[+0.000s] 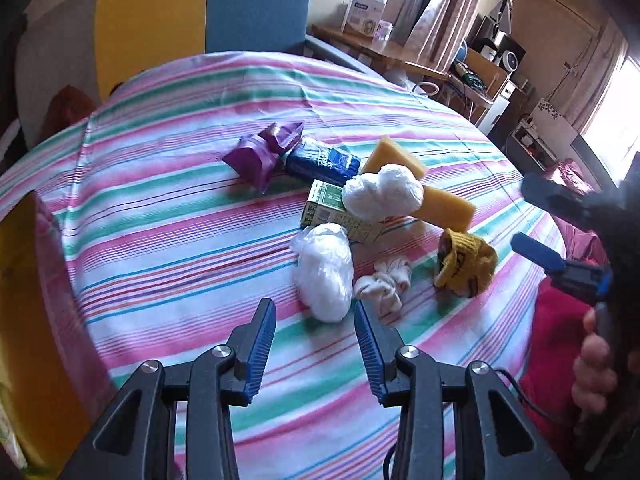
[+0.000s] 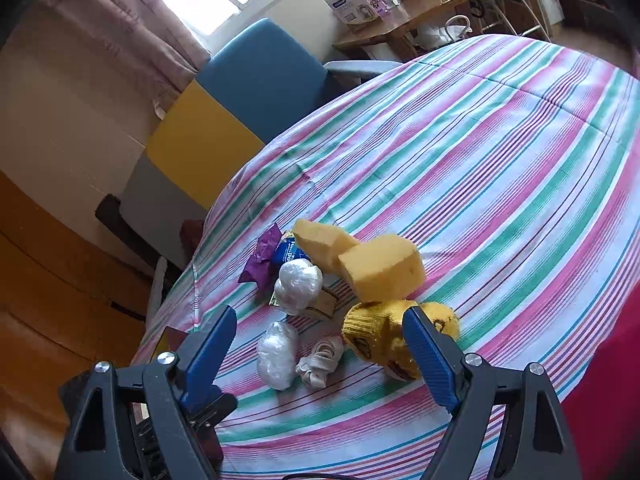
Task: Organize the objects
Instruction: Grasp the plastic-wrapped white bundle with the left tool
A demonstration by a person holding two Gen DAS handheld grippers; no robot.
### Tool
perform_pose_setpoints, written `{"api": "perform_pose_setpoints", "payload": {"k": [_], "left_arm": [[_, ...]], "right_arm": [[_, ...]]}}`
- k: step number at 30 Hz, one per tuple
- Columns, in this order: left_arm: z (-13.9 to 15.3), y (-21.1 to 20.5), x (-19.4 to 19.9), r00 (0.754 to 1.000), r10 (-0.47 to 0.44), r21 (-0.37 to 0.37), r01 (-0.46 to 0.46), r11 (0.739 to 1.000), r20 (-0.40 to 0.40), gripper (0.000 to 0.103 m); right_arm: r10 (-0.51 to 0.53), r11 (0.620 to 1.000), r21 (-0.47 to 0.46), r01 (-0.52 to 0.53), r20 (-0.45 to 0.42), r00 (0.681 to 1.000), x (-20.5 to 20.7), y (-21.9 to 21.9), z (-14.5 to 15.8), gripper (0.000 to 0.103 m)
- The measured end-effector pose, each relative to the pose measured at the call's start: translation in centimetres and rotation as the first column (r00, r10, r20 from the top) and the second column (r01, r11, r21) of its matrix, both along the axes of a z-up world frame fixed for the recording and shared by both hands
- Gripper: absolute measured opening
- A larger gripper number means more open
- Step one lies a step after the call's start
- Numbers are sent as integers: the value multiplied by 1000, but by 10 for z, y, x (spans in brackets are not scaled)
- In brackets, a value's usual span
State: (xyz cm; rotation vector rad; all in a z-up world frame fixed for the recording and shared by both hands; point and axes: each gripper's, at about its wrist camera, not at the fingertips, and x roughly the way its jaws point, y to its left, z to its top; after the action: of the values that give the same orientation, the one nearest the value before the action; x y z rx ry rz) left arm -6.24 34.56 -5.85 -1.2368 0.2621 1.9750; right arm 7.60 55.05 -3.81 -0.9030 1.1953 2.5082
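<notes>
pile: mixed clutter mid striped tablecloth [image 1: 168, 216] | nearest: crinkly white plastic-wrapped bundle [image 1: 324, 276], looks light, squishy, slippery, so pinch it across the middle | left gripper [image 1: 315, 346]: jaws partly apart, empty | right gripper [image 2: 320, 350]: wide apart, empty, beside yellow knitted sock ball [image 2: 384, 340]

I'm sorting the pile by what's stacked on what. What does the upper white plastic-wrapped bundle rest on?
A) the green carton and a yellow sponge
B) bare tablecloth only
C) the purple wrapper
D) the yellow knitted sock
A: in the left wrist view the upper white bundle sits on top of the green carton and leans against the long yellow sponge, clear of the purple wrapper and the yellow knitted sock.
</notes>
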Motion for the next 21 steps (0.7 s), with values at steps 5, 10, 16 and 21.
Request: {"api": "perform_pose_setpoints", "payload": {"k": [5,10,16,21], "left_arm": [[-11,31,-13,1000,-25,-25,26,999,11,43],[-47,52,-29,999,-24,-107,28,994,37,37],[-38,18,-6,999,-37,-53,36,998,-15,34],[-32,-16,31,997,-63,-46,61,997,-48,34]], "right_arm": [[8,1000,-11,-8,-24,1000,0,-1,1,86],[5,1000,-22,-6,-31,1000,0,-1,0,86],[-9,1000,-19,9,-25,1000,0,-1,-1,86],[-31,999,-29,31,-17,999,-1,2,-3,86]]}}
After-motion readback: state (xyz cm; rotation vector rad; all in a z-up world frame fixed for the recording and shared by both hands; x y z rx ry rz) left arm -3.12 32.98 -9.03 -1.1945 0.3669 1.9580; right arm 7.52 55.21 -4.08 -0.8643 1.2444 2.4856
